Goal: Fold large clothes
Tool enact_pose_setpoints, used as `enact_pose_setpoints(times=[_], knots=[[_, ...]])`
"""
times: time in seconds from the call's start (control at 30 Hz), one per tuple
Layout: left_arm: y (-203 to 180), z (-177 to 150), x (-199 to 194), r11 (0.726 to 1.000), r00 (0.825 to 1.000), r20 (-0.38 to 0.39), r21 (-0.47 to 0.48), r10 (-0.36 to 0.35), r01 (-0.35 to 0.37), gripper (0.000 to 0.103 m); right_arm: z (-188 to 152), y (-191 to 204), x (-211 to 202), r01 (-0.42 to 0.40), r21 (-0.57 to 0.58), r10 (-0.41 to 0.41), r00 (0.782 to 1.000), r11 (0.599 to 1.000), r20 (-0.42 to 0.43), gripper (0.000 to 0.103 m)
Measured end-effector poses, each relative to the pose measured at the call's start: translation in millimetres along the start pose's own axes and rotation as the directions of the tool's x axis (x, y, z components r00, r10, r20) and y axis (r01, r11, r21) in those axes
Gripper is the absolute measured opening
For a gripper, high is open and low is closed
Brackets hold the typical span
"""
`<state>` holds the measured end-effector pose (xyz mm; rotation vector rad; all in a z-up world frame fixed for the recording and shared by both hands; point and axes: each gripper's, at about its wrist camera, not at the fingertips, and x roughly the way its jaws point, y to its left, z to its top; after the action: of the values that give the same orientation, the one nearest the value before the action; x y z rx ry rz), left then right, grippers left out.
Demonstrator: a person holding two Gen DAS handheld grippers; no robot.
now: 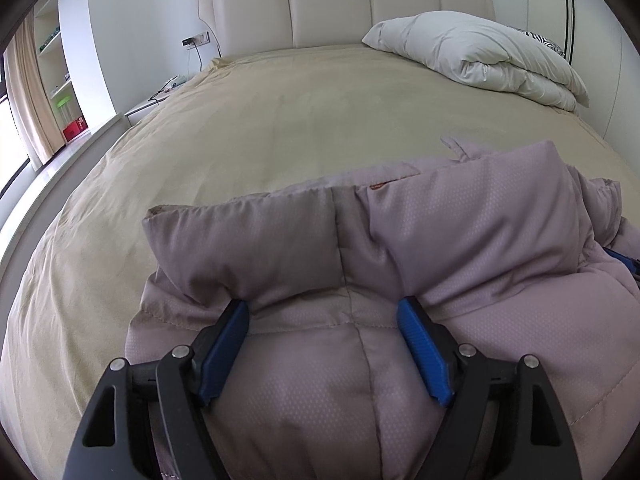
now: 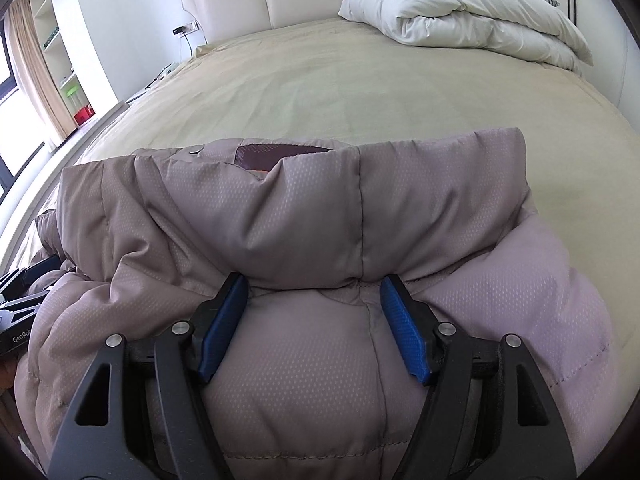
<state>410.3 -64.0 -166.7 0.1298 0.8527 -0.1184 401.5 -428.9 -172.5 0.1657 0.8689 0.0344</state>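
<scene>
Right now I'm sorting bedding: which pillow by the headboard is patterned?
The zebra pillow, black-and-white striped, peeking out behind the plain white pillow, which lies in front and hides most of it.

"GenRo", cut off, on left tongs body.
</scene>
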Motion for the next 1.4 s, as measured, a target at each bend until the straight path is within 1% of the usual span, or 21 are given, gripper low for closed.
enact_pose_setpoints(times=[0.3, 0.4, 0.43, 0.5, 0.53, 0.57, 0.6, 0.67, 0.7, 0.77, 0.8, 0.87, 0.93, 1.03, 1.1, 1.17, 1.2, 1.23, 1.27, 1.33, 1.4], knots=[[0.1, -0.9, -1.4, 1.000, 1.000, 0.011, -0.007, -0.003, 0.003, 0.081, -10.2, 6.7, -7.6, 0.017, -0.004, -0.017, 1.000, 1.000, 0.017, 0.069], [7.9, 1.8, -9.3, 0.999, 0.999, -0.024, -0.029, -0.040, 0.040, 0.080, -10.3, 8.4, -12.0, 0.015, -0.003, -0.015, 1.000, 1.000, 0.021, 0.069], [10.4, 1.3, -18.0, 0.999, 0.999, -0.033, -0.032, -0.042, 0.041, 0.080, -9.8, 7.9, -15.7, 0.005, 0.007, -0.005, 1.000, 1.000, 0.012, 0.069], [13.4, -5.0, -49.9, 0.999, 1.000, 0.002, -0.043, -0.028, 0.028, 0.078, -7.1, 9.4, -30.3, 0.009, 0.018, -0.009, 1.000, 1.000, -0.018, 0.069], [13.4, -10.8, -68.3, 0.998, 0.999, 0.032, -0.051, -0.032, 0.034, 0.078, -8.3, 11.7, -46.0, 0.008, 0.022, -0.008, 1.000, 1.000, -0.008, 0.069], [12.9, -18.3, -85.8, 0.997, 0.997, 0.063, -0.058, -0.039, 0.043, 0.078, -12.1, 15.4, -67.1, -0.008, 0.016, 0.008, 0.999, 1.000, 0.034, 0.069], [10.4, -27.7, -101.0, 0.998, 0.995, 0.091, -0.056, -0.035, 0.040, 0.078, -18.1, 21.2, -90.1, -0.022, -0.005, 0.023, 0.996, 1.000, 0.086, 0.069], [0.9, -46.5, -110.3, 0.999, 0.996, 0.087, -0.029, -0.013, 0.016, 0.078, -37.1, 35.5, -127.6, -0.029, -0.049, 0.037, 0.986, 0.998, 0.165, 0.069], [-2.8, -55.3, -106.8, 1.000, 0.997, 0.077, -0.016, -0.008, 0.009, 0.079, -48.1, 44.4, -135.5, -0.030, -0.082, 0.043, 0.985, 0.996, 0.166, 0.069], [-1.7, -67.3, -97.9, 0.999, 0.998, 0.068, -0.032, -0.013, 0.015, 0.081, -72.6, 62.3, -128.5, 0.015, -0.171, 0.004, 0.994, 0.985, 0.111, 0.069], [-1.3, -68.7, -94.5, 0.999, 0.998, 0.065, -0.035, -0.016, 0.018, 0.083, -84.2, 65.2, -122.1, 0.033, -0.181, -0.013, 0.994, 0.983, 0.107, 0.069], [-3.2, -68.5, -88.4, 1.000, 0.999, 0.053, -0.022, -0.008, 0.010, 0.085, -101.9, 61.8, -113.4, 0.027, -0.164, -0.005, 0.991, 0.986, 0.135, 0.069], [-5.3, -67.7, -82.4, 1.000, 0.999, 0.043, 0.001, 0.002, -0.002, 0.087, -111.1, 64.5, -106.1, 0.049, -0.172, -0.024, 0.989, 0.984, 0.147, 0.069], [-0.3, -63.0, -76.6, 1.000, 1.000, 0.011, -0.019, -0.017, 0.017, 0.089, -112.3, 72.0, -100.4, 0.099, -0.199, -0.072, 0.988, 0.975, 0.137, 0.070], [5.1, -60.7, -85.8, 0.998, 0.999, -0.002, -0.048, -0.034, 0.034, 0.087, -108.7, 69.2, -100.2, 0.081, -0.190, -0.063, 0.993, 0.978, 0.100, 0.070], [11.1, -64.5, -105.4, 0.995, 0.998, 0.020, -0.080, -0.053, 0.055, 0.084, -97.3, 65.9, -107.7, 0.047, -0.155, -0.043, 0.999, 0.987, 0.027, 0.070], [12.5, -67.8, -115.5, 0.995, 0.998, 0.041, -0.081, -0.054, 0.057, 0.084, -89.7, 62.9, -116.2, 0.038, -0.126, -0.037, 0.999, 0.991, 0.009, 0.070], [13.0, -71.2, -123.7, 0.995, 0.997, 0.057, -0.080, -0.056, 0.060, 0.083, -84.7, 60.0, -127.5, 0.019, -0.094, -0.016, 0.999, 0.995, 0.030, 0.070], [14.6, -74.1, -131.0, 0.994, 0.995, 0.074, -0.081, -0.065, 0.071, 0.083, -82.3, 57.7, -141.0, -0.008, -0.068, 0.013, 0.997, 0.998, 0.078, 0.070], [16.0, -78.1, -141.6, 0.993, 0.992, 0.101, -0.077, -0.077, 0.085, 0.083, -73.2, 58.9, -160.8, -0.039, -0.051, 0.046, 0.988, 0.998, 0.149, 0.070], [16.2, -78.2, -145.9, 0.996, 0.992, 0.116, -0.061, -0.053, 0.061, 0.083, -59.7, 69.6, -162.0, -0.047, -0.077, 0.058, 0.988, 0.996, 0.145, 0.070]])
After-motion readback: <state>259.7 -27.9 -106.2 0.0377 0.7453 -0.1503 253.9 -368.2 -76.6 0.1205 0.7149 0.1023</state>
